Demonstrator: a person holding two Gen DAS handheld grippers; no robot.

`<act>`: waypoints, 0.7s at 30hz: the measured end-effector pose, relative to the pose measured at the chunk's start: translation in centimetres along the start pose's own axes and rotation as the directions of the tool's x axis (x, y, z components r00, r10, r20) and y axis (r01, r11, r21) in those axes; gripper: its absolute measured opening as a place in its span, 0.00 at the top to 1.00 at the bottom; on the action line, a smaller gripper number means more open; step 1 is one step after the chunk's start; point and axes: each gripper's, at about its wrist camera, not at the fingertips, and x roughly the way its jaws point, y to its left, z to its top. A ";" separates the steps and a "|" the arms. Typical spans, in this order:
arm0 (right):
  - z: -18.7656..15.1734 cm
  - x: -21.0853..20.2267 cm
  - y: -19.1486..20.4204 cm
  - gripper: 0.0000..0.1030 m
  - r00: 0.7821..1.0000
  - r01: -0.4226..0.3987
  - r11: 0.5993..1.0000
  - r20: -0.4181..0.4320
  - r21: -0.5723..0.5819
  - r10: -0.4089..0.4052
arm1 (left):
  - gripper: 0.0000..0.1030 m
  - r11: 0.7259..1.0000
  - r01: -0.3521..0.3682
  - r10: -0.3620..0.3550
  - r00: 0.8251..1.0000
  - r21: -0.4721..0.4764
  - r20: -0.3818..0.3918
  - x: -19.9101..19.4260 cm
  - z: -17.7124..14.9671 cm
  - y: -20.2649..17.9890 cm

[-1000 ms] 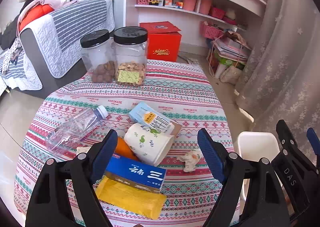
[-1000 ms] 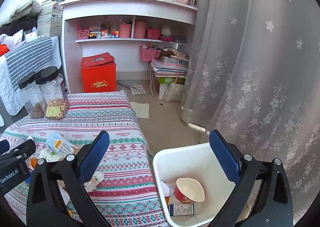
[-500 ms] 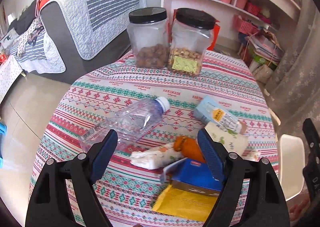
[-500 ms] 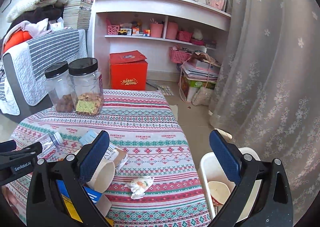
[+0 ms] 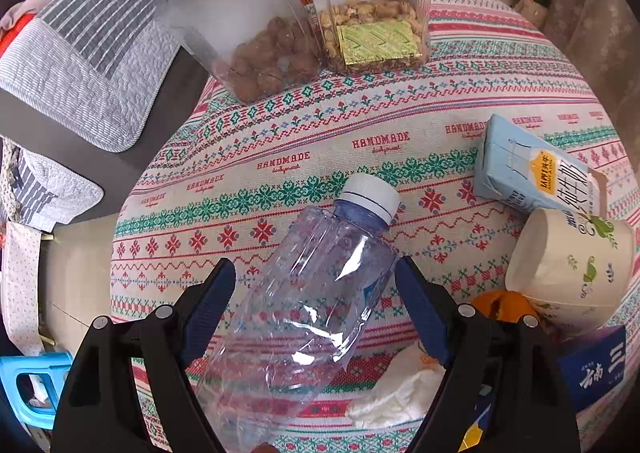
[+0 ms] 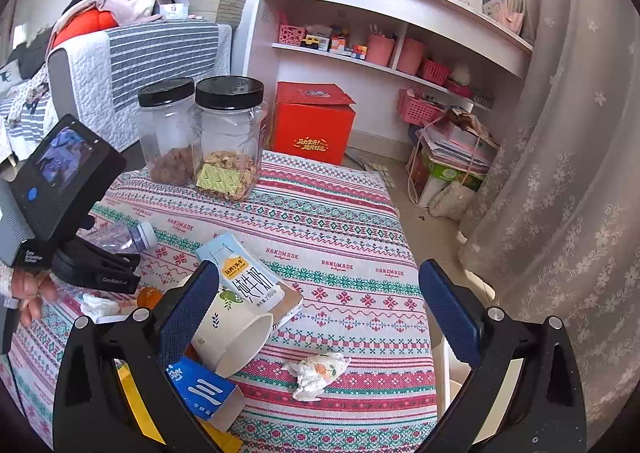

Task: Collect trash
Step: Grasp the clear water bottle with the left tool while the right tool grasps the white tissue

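Observation:
A clear plastic bottle (image 5: pixel 316 317) with a white cap lies on the patterned tablecloth (image 5: pixel 360 141). My left gripper (image 5: pixel 315 263) points down over it, open, one finger on each side of its body and a gap at the left pad. Right of it lie a blue milk carton (image 5: pixel 532 181), a tipped paper cup (image 5: pixel 568 269), orange peel (image 5: pixel 504 303), a blue box (image 5: pixel 596 369) and a tissue (image 5: pixel 396 397). My right gripper (image 6: pixel 318 269) hangs open above the table with nothing between its fingers. A crumpled wrapper (image 6: pixel 318 371) lies below it. The left gripper (image 6: pixel 96 265) shows at the bottle (image 6: pixel 120 237).
Two black-lidded jars (image 6: pixel 168 133) (image 6: pixel 228 137) with snacks stand at the table's far side. A white bin (image 6: pixel 442 365) sits by the table's right edge, mostly hidden by my right finger. A sofa is on the left, shelves and a red box behind, a curtain on the right.
My left gripper came down and leftward from above the cup and boxes to straddle the bottle. The right gripper swung left from over the bin to over the table.

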 end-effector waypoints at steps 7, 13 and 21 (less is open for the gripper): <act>-0.2 1.0 1.2 0.07 0.990 -0.129 0.989 -0.061 -0.067 0.124 | 0.35 0.999 0.022 -0.023 0.999 -0.030 -0.034 1.8 -0.3 1.1; -0.3 0.2 5.9 0.07 0.943 -0.333 0.901 -0.127 -0.278 0.309 | 0.36 0.972 0.055 -0.044 0.997 -0.228 0.056 -2.0 -2.6 6.8; -0.8 2.4 18.4 0.13 0.878 -0.478 0.591 -0.379 -0.650 0.292 | 0.37 0.779 0.213 -0.064 0.963 -0.589 0.264 -11.5 -9.3 16.0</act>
